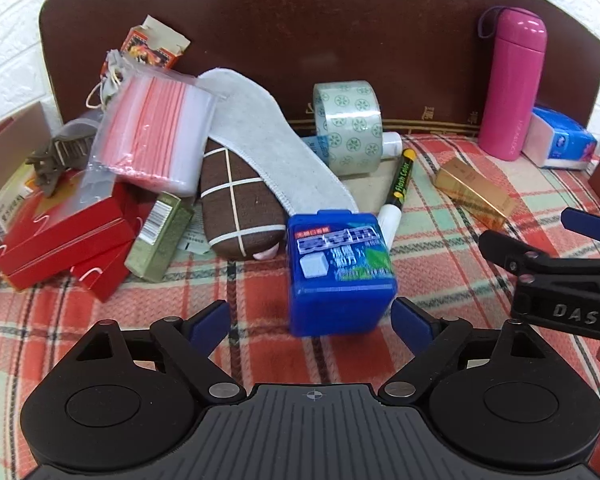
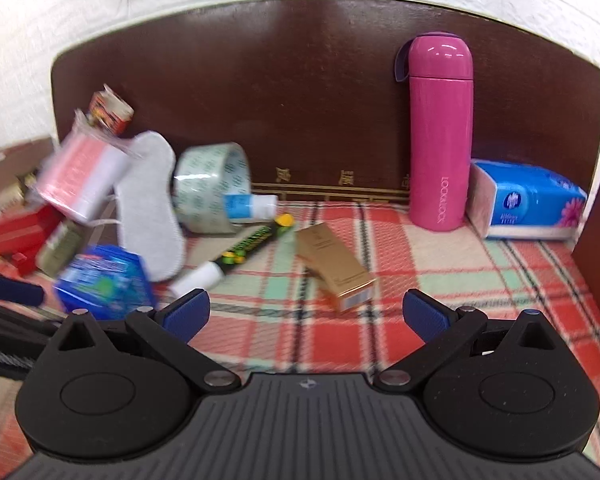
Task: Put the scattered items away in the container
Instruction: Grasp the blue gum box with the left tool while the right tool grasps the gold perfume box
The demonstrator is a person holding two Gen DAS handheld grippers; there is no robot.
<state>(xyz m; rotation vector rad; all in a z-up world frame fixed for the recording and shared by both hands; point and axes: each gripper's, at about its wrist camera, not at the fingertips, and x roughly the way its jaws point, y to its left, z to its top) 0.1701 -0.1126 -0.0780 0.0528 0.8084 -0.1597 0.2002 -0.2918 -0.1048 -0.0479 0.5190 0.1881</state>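
A blue gum box (image 1: 340,272) stands on the plaid cloth (image 1: 440,280), between the fingers of my left gripper (image 1: 310,320). The right pad sits close to the box's side and the left pad is clearly apart from it, so the jaws are open. In the right wrist view my right gripper (image 2: 306,316) is open and empty, just short of a gold carton (image 2: 336,268). A black and yellow marker (image 2: 240,256) lies between that carton and the blue gum box (image 2: 104,280). The right gripper (image 1: 540,232) also shows at the right edge of the left wrist view.
A pile at the left holds red boxes (image 1: 60,248), a green carton (image 1: 160,244), a brown checked pouch (image 1: 236,208), a grey insole (image 1: 272,136), zip bags (image 1: 152,128) and a tape roll (image 1: 348,120). A pink flask (image 2: 440,128) and a tissue pack (image 2: 532,208) stand against the brown back panel (image 2: 300,80).
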